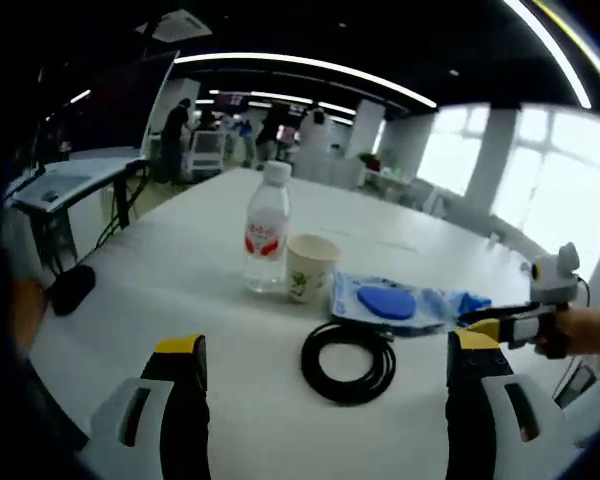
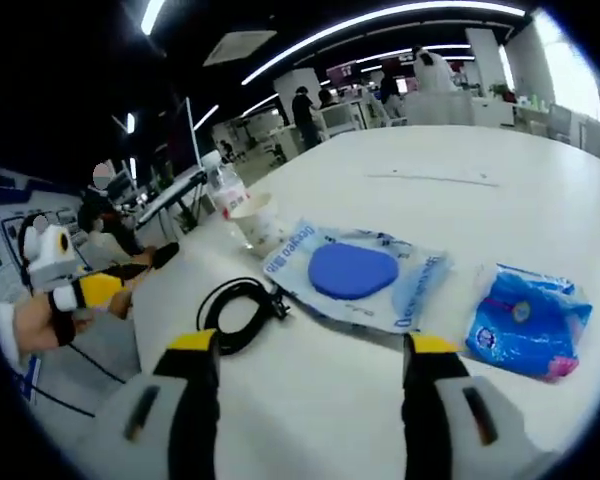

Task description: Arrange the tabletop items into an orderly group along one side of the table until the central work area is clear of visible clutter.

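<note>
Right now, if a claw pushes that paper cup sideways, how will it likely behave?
The paper cup stands upright and looks empty, so it is probably very light and apt to tip or skid on the smooth white table. It sits close beside the water bottle, so a push that way may nudge it.

Open-plan office. Dark ceiling with long curved light strips across the top. Bright windows at right. White pillars behind. Desks at left.
</note>
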Demonstrator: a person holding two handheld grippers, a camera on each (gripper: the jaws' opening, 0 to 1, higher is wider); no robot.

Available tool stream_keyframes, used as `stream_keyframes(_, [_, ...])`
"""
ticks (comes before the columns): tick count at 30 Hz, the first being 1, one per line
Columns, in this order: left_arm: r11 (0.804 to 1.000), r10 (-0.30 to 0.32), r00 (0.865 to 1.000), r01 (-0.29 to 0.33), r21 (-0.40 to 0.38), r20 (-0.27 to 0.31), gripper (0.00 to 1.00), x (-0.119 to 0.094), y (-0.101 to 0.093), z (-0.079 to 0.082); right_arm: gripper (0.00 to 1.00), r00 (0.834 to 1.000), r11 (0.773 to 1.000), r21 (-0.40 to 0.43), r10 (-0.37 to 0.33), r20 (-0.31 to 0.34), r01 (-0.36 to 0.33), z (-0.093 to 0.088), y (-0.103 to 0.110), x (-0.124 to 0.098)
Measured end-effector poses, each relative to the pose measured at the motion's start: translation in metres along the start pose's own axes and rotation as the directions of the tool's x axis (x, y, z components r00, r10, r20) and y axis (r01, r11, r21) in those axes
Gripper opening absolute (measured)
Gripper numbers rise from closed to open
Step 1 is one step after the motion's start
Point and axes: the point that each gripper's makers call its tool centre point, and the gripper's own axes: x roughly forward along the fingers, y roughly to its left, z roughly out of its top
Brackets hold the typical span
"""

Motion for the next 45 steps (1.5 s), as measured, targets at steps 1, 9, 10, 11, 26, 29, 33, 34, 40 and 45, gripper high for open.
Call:
stream_keyframes(1, [1.0,-0.004,1.0,0.004,0.004,0.004,0.96,-0.003,-0.001,0.001,0.73,1.0,1.0,0.002,0.004,-0.001,-0.004,0.0,0.001,0.001])
stream_keyframes(9, [1.0,-0.003,1.0,0.002,0.012,0.011,0.96,-0.029,0.012,-0.001,0.72,0.998,0.999,-0.003,0.046,-0.05,-0.046,-0.011,0.01,0.015])
stream_keyframes(10, [1.0,0.001,1.0,-0.002,0.01,0.012,0.96,-0.031,0.015,-0.001,0.72,0.997,0.999,-0.006,0.05,-0.055,-0.05,-0.012,0.014,0.015])
stream_keyframes(11, [1.0,0.006,1.0,-0.007,0.01,0.014,0.96,-0.033,0.017,-0.001,0.72,0.997,0.998,-0.011,0.056,-0.06,-0.057,-0.013,0.016,0.016])
stream_keyframes(26, [0.998,-0.017,1.0,0.018,0.06,-0.02,0.94,-0.041,0.014,-0.015,0.65,0.99,0.996,0.023,0.089,-0.107,-0.087,-0.015,0.028,0.033])
stream_keyframes(29, [0.998,-0.019,1.0,0.019,0.056,0.005,0.94,-0.045,0.013,-0.012,0.63,0.989,0.996,0.02,0.088,-0.117,-0.086,-0.016,0.038,0.039])
stream_keyframes(33, [0.998,-0.004,1.0,0.003,0.064,0.003,0.93,-0.046,0.015,-0.012,0.61,0.985,0.995,0.031,0.099,-0.14,-0.095,-0.019,0.051,0.047])
stream_keyframes(34, [0.998,-0.003,1.0,0.003,0.064,0.005,0.93,-0.046,0.015,-0.012,0.61,0.985,0.995,0.034,0.1,-0.143,-0.096,-0.019,0.052,0.05])
stream_keyframes(40, [0.999,-0.005,1.0,0.004,0.042,0.024,0.88,-0.048,0.016,-0.007,0.5,0.978,0.992,0.102,0.089,-0.191,-0.07,-0.019,0.066,0.063])
stream_keyframes(45, [1.0,0.007,0.999,-0.008,0.022,0.05,0.87,-0.048,0.019,-0.002,0.51,0.972,0.989,0.142,0.062,-0.225,-0.031,-0.021,0.072,0.077])
